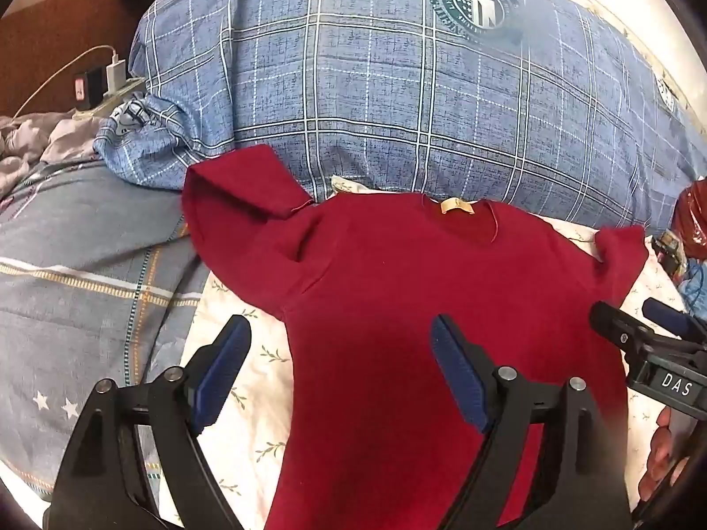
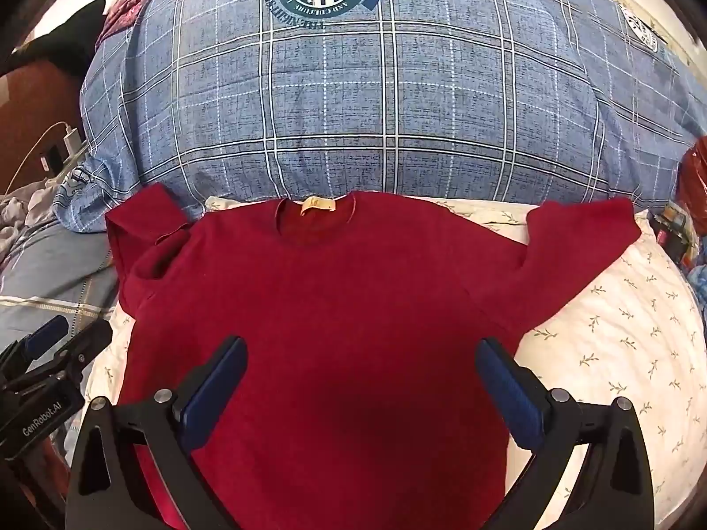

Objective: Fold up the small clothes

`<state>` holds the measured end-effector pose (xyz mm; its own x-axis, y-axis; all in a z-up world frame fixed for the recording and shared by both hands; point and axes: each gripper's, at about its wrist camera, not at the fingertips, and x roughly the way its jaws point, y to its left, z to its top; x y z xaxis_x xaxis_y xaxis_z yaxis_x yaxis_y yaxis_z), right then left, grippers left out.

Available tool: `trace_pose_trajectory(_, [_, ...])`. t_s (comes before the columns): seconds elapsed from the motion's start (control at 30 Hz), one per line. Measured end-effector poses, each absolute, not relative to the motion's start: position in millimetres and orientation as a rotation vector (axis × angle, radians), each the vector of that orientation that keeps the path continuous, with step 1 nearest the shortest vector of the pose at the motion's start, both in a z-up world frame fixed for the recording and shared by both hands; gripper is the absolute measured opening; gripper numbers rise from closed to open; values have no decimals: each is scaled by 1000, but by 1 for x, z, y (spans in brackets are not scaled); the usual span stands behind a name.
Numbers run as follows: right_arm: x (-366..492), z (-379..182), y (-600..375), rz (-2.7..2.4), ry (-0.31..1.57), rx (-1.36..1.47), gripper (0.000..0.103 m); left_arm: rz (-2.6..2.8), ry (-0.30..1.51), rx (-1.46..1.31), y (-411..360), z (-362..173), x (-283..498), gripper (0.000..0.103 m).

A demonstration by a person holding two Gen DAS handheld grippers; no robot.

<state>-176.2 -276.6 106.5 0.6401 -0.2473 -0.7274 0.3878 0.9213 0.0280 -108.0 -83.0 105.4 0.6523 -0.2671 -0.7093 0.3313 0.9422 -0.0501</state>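
**A:** Where's the sweater?

**B:** Spread flat, front up, on a white sheet with a small leaf print. Its long axis runs from 6 to 12 o'clock in the right wrist view: hem toward the camera, neck hole with its tan label at 12, just short of the big blue plaid quilt.

**A:** And the sleeves?

**B:** One reaches out toward 2 o'clock and lies straight. The other, near 10 o'clock, is doubled back on itself, its cuff lapping onto the quilt's edge.

**A:** The right gripper?

**B:** Spread wide, both blue pads above the lower body of the sweater, nothing between them. I can't tell whether the pads touch the cloth.

**A:** The left gripper?

**B:** Also wide and holding nothing. In its own view one pad is over the sheet at 7 o'clock, the other over the red cloth, so it straddles the sweater's side edge.

**A:** Anything else around?

**B:** A power strip with a white charger plugged in at 10 o'clock, and a grey star-print blanket at 9.
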Motion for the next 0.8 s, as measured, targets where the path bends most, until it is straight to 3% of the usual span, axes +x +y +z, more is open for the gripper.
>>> trace_pose_trajectory(0.8, [-126, 81, -262, -348, 850, 215, 102, -323, 824, 68, -86, 77, -71, 84])
